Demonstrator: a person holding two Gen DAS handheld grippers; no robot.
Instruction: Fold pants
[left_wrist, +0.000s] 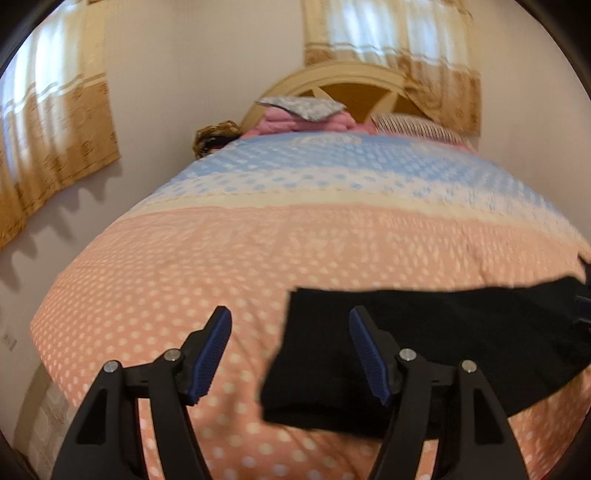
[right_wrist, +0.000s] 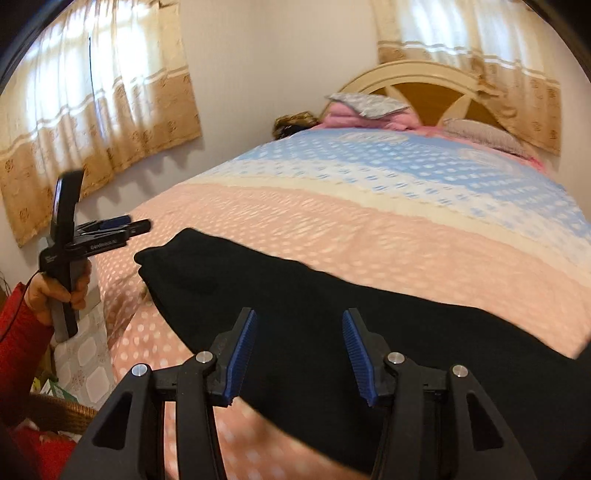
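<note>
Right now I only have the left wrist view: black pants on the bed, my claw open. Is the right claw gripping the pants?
Observer: No. The right claw is open over the black pants, with no cloth pinched between its fingers.
Operator: How far do the pants run beyond my frame?
Observer: They lie as one long band across the pink part of the bedspread, reaching the right edge of the right wrist view.
Operator: Where does the left claw sit from there?
Observer: The left claw is at the bed's left side, clear of the pants, held by a hand in a red sleeve.
</note>
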